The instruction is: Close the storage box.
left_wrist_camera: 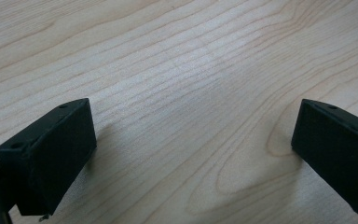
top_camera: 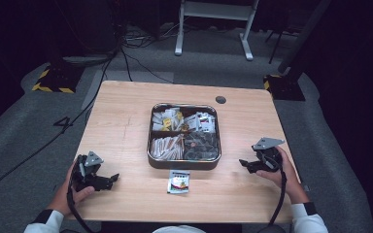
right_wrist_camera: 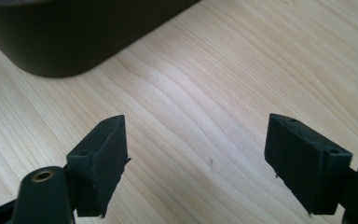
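Here, a light wooden desk [top_camera: 126, 126] stands in a dark room on a grey carpet floor [top_camera: 19, 126]. The wood has wavy grain lines, and a small dark round cap [top_camera: 220, 99] sits in the desk near its far edge. In the middle of the desk is a square metal tin [top_camera: 183, 164] with four parts inside. The two far parts hold small white and yellow packets, the near left part holds thin pale sticks, and the near right part holds dark packets. Just in front of the tin, near the person's edge, one small packet [top_camera: 178, 181] lies flat on the wood, close to the tin but not touching it. The left tongs [top_camera: 110, 179] rest low on the desk at the near left, held in the person's left hand [top_camera: 70, 194]. They are wide open and hold nothing, and in the left gripper view there is bare wood between the two black jaws. The right tongs [top_camera: 245, 164] sit at the near right, held in the right hand [top_camera: 286, 177]. They are wide open too and hold nothing, and in the right gripper view the dark side of the tin [right_wrist_camera: 74, 37] is a little way ahead of them. The small packet lies between the two tongs, well apart from both. Behind the desk, black cables [top_camera: 126, 53] run over the floor. A white metal stand [top_camera: 213, 24] is farther back, and two black and yellow striped blocks [top_camera: 53, 80] sit by the desk's far corners.
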A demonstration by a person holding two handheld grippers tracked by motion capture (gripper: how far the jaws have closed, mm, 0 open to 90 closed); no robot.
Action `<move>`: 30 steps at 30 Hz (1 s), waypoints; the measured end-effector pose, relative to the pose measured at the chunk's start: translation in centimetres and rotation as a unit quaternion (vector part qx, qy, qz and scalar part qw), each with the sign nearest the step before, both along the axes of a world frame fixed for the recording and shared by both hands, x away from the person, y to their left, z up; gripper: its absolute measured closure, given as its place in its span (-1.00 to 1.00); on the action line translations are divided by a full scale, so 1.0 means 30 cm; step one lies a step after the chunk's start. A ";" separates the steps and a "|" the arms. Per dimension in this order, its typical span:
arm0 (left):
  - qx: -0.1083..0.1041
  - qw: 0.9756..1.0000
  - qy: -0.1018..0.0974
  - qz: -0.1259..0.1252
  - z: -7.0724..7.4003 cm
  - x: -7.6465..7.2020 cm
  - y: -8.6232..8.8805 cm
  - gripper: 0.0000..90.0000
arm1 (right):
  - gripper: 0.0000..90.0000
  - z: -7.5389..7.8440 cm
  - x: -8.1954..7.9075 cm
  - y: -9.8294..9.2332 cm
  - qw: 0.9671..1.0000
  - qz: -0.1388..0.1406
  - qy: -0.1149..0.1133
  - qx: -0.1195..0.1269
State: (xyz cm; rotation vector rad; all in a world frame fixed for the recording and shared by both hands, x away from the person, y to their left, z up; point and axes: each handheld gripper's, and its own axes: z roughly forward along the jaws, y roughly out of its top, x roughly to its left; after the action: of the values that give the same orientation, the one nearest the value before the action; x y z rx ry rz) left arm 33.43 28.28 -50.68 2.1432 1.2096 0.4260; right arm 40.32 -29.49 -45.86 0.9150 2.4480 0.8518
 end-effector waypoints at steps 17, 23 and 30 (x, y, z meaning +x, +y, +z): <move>0.002 1.000 0.001 -0.004 0.001 0.002 0.001 -1.00 | -0.52 -0.080 -0.045 -0.091 1.000 -0.023 0.009 -0.006; 0.002 1.000 0.001 -0.004 0.001 0.002 0.001 -1.00 | -0.53 -0.105 -0.061 -0.122 0.999 -0.039 0.013 0.004; 0.001 1.000 0.001 -0.004 0.001 0.003 0.001 -1.00 | -0.55 -0.125 -0.088 -0.155 0.998 -0.054 0.012 0.041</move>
State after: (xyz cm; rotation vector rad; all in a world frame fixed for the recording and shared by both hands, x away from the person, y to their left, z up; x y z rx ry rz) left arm 33.51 28.32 -50.66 2.1506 1.2006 0.4220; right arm 37.69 -34.16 -49.61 1.0812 2.3747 0.9142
